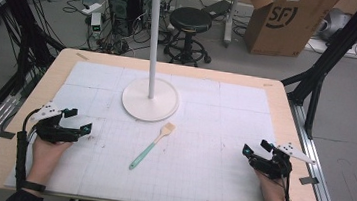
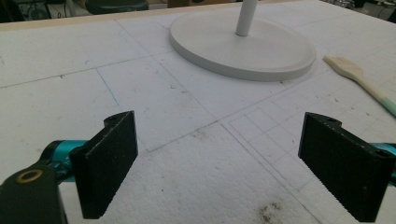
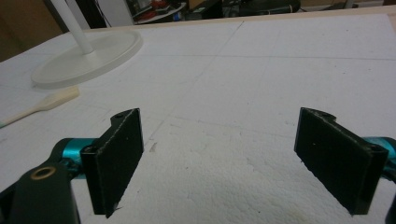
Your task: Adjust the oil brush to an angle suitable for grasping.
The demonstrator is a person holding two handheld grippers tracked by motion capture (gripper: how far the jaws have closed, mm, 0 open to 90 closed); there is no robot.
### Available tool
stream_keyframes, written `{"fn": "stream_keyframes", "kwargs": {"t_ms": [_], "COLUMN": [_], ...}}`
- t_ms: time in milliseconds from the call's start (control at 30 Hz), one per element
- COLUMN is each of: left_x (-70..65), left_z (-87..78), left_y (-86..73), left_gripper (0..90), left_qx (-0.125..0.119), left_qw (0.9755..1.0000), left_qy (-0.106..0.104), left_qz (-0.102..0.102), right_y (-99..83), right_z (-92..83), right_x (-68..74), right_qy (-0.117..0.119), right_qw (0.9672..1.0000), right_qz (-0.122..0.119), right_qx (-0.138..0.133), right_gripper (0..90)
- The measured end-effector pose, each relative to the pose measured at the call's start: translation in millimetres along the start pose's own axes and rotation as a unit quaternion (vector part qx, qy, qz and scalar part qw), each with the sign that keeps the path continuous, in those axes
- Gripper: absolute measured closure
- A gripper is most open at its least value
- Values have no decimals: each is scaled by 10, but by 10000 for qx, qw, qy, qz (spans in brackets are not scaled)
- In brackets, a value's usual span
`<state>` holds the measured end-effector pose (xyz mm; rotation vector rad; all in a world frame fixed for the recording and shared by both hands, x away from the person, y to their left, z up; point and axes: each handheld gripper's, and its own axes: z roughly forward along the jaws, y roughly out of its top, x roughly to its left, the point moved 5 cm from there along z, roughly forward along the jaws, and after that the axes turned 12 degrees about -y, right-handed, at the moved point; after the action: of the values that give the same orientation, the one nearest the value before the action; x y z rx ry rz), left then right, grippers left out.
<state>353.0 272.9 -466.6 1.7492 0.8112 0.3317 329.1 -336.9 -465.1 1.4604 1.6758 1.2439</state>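
White stand (image 1: 150,100), spatula (image 1: 151,146) before it, both grippers' jaws wide — teal handle clear from above.

Both tongs are black with teal metal fittings, the left tongs (image 1: 78,121) and the right tongs (image 1: 255,148) each topped by a pale grey three-cornered plate. Their jaws are flat black rectangular pads with screw holes; a brass ring shows near one. Black cables trail back, and a dark band wraps the left wrist.
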Motion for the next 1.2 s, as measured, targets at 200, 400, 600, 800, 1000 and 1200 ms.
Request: {"fn": "stream_keyframes", "kwargs": {"t_ms": [200,400,600,800,1000,1200], "left_x": [16,-31,-179,-345,-561,-788], "left_z": [-6,12,69,184,352,535], "left_y": [4,15,92,146,214,245], "left_gripper": [125,126,128,138,156,211], "left_qx": [-56,-15,-281,-156,-64,131], "left_qw": [9999,9999,9994,9988,9978,9954], "left_qy": [58,71,-213,-457,-637,-923], "left_qz": [-84,78,27,70,160,232], "right_y": [-1,1,2,1,-1,-1], "right_z": [-3,-1,2,2,-2,-3], "right_x": [3,-11,-11,-9,-10,-9], "right_qy": [-5,12,6,6,-6,-6], "right_qw": [10000,10000,10000,10000,10000,10000], "right_qz": [16,42,50,52,50,60], "right_qx": [6,7,2,8,19,20], "right_gripper": [148,148,148,148,148,148]}}
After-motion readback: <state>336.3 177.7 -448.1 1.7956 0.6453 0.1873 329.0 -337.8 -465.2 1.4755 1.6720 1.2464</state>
